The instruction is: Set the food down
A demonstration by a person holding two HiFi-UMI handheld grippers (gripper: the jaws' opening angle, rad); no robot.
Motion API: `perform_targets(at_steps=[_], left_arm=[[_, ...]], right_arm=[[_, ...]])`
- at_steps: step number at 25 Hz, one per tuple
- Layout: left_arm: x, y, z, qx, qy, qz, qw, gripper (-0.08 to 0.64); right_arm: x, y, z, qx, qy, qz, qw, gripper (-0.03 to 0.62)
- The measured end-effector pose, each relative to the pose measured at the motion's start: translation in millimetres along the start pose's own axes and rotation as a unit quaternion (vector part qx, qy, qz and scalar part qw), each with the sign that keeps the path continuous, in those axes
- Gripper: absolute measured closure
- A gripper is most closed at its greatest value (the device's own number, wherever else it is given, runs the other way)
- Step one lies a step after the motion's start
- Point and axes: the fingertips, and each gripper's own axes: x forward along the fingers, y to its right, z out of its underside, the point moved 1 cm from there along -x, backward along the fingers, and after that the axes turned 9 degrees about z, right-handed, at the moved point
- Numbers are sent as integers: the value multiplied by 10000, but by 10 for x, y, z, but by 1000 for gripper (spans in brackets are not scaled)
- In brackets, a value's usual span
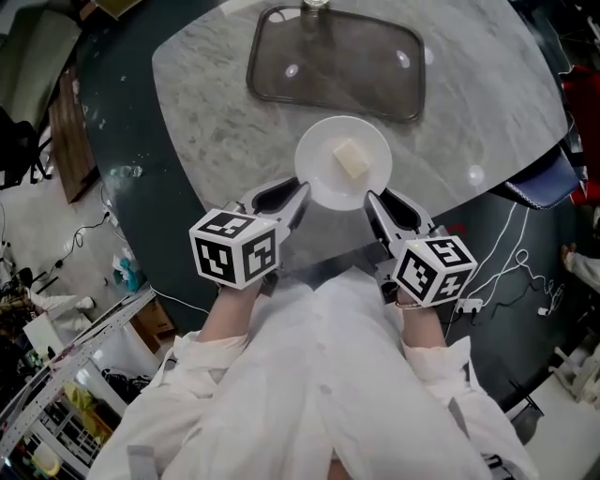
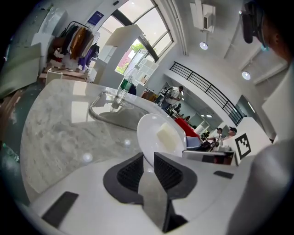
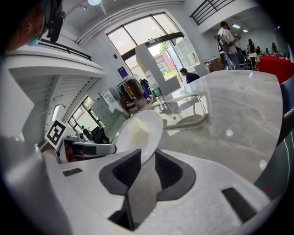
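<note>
A white plate (image 1: 316, 161) carries a pale cream block of food (image 1: 352, 157) and hangs just above the marble table's near edge. My left gripper (image 1: 298, 195) is shut on the plate's near-left rim, and my right gripper (image 1: 373, 202) is shut on its near-right rim. In the left gripper view the plate (image 2: 150, 133) stands edge-on between the ribbed pads of that gripper (image 2: 148, 163), with the food (image 2: 166, 136) on it. The right gripper view shows the plate (image 3: 149, 121) and food (image 3: 138, 133) tilted, with the rim running between that gripper's (image 3: 148, 160) pads.
A dark rounded tray (image 1: 337, 61) lies on the marble table (image 1: 216, 103) beyond the plate, with a bottle (image 1: 314, 7) at its far edge. Dark floor, cables and shelving surround the table. People stand far off in the room.
</note>
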Motion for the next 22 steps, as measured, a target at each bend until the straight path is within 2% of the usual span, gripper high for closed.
perform_targets(at_steps=[15,22], left_arm=[[526,-358,-977,-102,390,-402,9984,485],[762,-589,-1335,-115,523,-616,9967,485]], right_arm=[[705,305,-1046,-470,-158,-432,9978,506],[1103,449,-1399,-661,-232,-591,9958,506]])
